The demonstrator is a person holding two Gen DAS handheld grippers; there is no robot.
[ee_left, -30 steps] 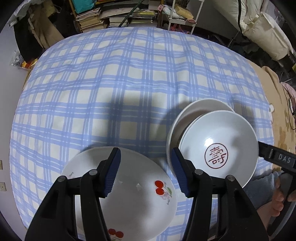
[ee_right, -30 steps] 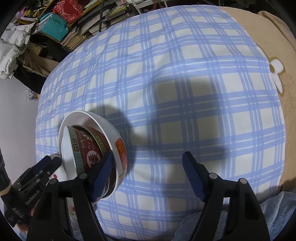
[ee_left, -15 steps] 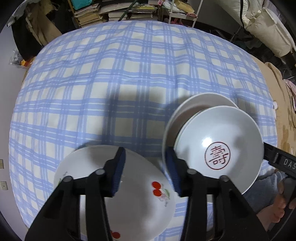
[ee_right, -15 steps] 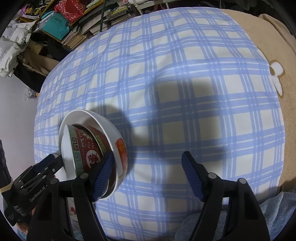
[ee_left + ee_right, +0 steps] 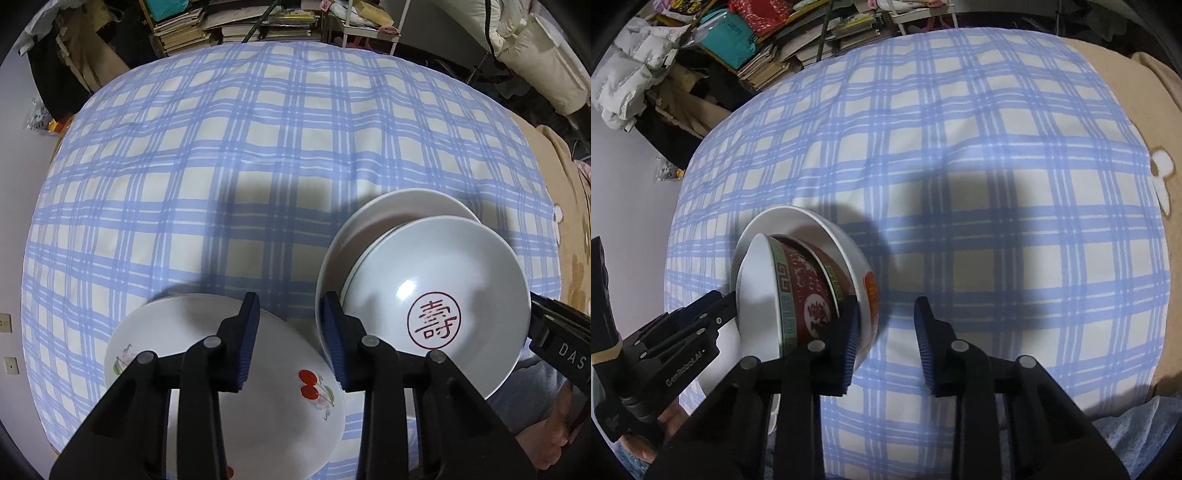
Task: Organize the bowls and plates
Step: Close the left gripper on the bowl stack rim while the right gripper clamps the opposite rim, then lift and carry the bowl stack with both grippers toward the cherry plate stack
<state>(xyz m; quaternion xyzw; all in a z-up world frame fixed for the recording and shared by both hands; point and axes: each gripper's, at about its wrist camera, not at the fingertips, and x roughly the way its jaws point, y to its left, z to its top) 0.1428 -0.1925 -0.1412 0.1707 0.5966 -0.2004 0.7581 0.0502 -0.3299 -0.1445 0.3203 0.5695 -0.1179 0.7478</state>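
The left gripper (image 5: 290,341) is pointed steeply down over a round white ceramic plate printed with red cherries (image 5: 221,387). Its jaws have just been closing; nothing is clamped between the blue pads (image 5: 248,339), which are held apart above the plate. Just to the right, a white bowl with a red circular character (image 5: 436,299) is nested, tilted, in a larger white dish (image 5: 369,225).

The right gripper (image 5: 886,343) has likewise just been narrowed, with only blue-and-white checked cloth (image 5: 960,184) seen in the gap; its left pad is just beside the nested bowls' red-patterned outer wall (image 5: 809,288). Stacked books (image 5: 184,29) are seen beyond.
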